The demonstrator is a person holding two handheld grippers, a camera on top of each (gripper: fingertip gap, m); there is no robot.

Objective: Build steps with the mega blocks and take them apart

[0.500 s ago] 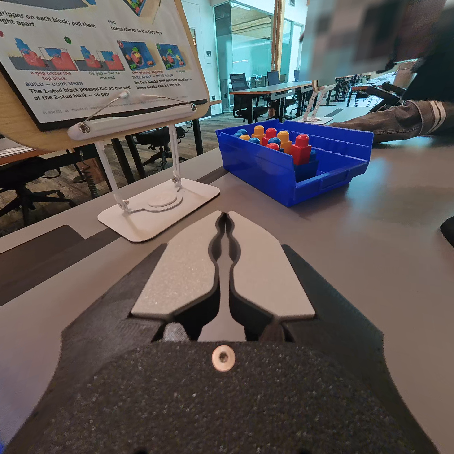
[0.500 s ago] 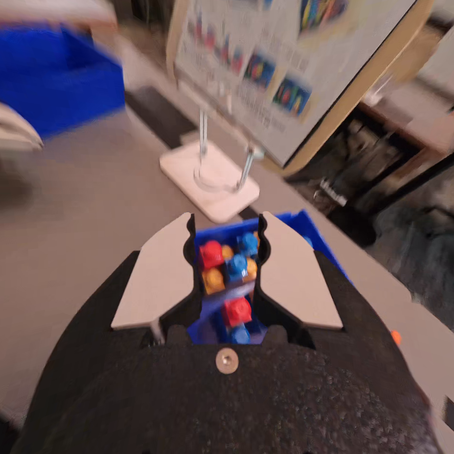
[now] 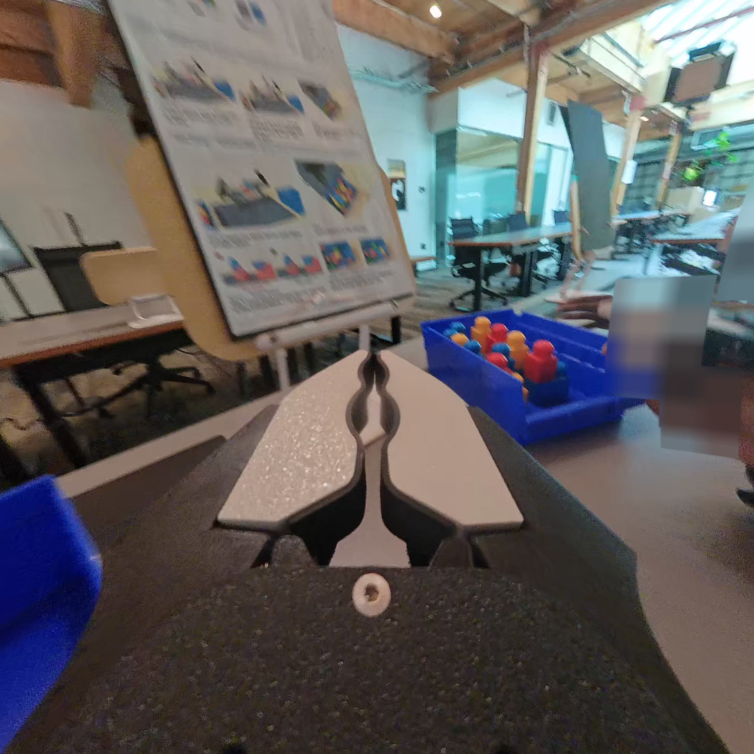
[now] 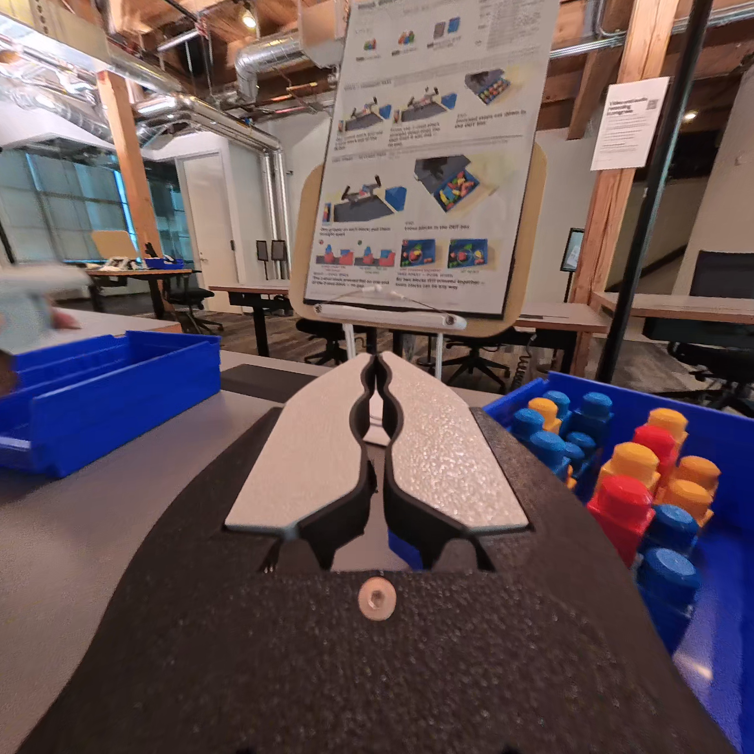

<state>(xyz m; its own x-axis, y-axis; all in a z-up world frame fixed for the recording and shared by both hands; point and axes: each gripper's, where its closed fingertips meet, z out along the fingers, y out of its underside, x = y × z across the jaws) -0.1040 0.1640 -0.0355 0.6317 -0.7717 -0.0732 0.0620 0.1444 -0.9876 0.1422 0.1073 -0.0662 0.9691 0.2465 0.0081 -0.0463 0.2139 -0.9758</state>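
Note:
Several red, orange and blue mega blocks (image 3: 540,365) stand stacked in a blue bin (image 3: 457,371) on the grey table, to the right of and beyond my left gripper (image 3: 373,360). That gripper is shut and empty and held above the table. My right gripper (image 4: 375,360) is also shut and empty. It is level with the table, just left of the same bin (image 4: 673,402), with the blocks (image 4: 620,510) close at its right side. A second blue bin (image 4: 122,391) stands at the left with no blocks showing in it.
An instruction board (image 4: 420,163) on a white stand rises straight ahead behind a dark mat (image 4: 261,379). It also shows in the left wrist view (image 3: 265,183). A blue bin corner (image 3: 36,571) sits at the lower left. A hand with something blurred (image 4: 28,302) is at the far left. Some 25 cm of space lies between my two pairs of fingers.
My right gripper has shut and dropped from above the block bin to table level at its left. My left gripper has tilted up and swung left, staying shut.

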